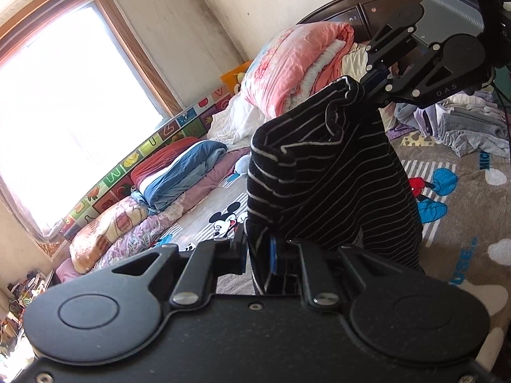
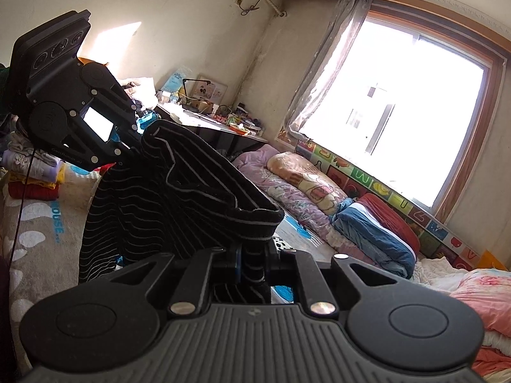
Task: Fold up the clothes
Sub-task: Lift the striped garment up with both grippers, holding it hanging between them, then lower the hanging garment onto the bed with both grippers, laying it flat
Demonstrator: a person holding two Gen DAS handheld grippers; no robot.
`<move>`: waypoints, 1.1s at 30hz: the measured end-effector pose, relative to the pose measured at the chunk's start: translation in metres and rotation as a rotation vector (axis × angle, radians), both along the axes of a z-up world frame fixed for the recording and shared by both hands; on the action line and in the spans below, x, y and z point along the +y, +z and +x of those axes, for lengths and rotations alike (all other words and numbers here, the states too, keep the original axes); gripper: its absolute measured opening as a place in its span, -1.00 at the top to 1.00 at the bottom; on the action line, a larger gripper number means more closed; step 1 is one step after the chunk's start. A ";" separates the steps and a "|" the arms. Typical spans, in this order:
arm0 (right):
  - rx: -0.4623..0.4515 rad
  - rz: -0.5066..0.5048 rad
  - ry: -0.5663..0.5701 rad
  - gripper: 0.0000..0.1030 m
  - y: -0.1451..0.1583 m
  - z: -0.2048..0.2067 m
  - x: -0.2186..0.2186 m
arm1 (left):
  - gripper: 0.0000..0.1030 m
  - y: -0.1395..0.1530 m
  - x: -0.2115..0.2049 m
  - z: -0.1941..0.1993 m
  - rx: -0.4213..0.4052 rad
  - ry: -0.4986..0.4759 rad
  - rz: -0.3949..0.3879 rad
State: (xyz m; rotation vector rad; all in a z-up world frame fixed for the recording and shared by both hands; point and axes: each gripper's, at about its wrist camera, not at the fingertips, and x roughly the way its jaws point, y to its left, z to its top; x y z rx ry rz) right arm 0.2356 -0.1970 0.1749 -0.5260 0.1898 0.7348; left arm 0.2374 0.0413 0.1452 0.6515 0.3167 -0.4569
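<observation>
**Striped garment held aloft between two grippers, bedroom**

Item 1. Black garment with thin white stripes [image 1: 322, 172], knit, folded over on itself. Suspended above the bed, stretched between both grippers; lower part hangs loose toward the bedcover. In the right wrist view it fills the centre, rising toward 10 o'clock [image 2: 179, 191].

Item 2. Left gripper [image 1: 268, 255]. Jaws nearly closed, clamped on one edge of the striped garment; fabric sits between the pads at 6 o'clock of its own view. Seen from the right wrist view at 10 o'clock [image 2: 134, 134], gripping the far end of the cloth.

Item 3. Right gripper [image 2: 252, 265]. Jaws nearly closed, pinching the near edge of the garment. In the left wrist view it appears at 1 o'clock [image 1: 370, 79], holding the far corner.

Item 4. Bed with cartoon-mouse cover [image 1: 463, 198], grey and white, beneath the garment.

Item 5. Rolled quilts: pink one [image 1: 297, 67] near the headboard; blue and red one [image 1: 182, 172] along the window side; floral one [image 1: 121, 226] beside it.

Item 6. Stack of folded clothes [image 1: 463, 127] at 2 o'clock on the bed.

Item 7. Window [image 2: 392, 108], bright, with curtain [image 2: 329, 63] drawn aside.

Item 8. Cluttered bench [image 2: 217, 121] against the far wall.
</observation>
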 end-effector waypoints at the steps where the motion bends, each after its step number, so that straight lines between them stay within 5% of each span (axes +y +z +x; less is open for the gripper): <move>1: 0.006 -0.016 0.002 0.73 -0.004 0.006 0.003 | 0.76 -0.003 -0.001 0.009 0.007 0.003 0.009; 7: 0.052 -0.061 -0.022 0.75 -0.024 0.055 0.019 | 0.76 -0.017 -0.008 0.077 0.018 0.047 0.089; 10: 0.022 -0.046 -0.098 0.75 -0.025 0.090 0.024 | 0.75 -0.017 -0.015 0.111 -0.053 0.096 0.125; 19: -0.232 -0.040 -0.298 0.75 -0.026 0.165 0.038 | 0.75 -0.013 -0.037 0.161 -0.296 0.198 0.121; 24: -0.264 -0.061 -0.315 0.75 -0.059 0.172 0.041 | 0.76 -0.077 -0.039 0.153 -0.241 0.181 0.236; 33: -0.106 -0.372 -0.084 0.75 -0.216 0.089 0.055 | 0.77 -0.210 -0.035 0.075 -0.065 0.029 0.395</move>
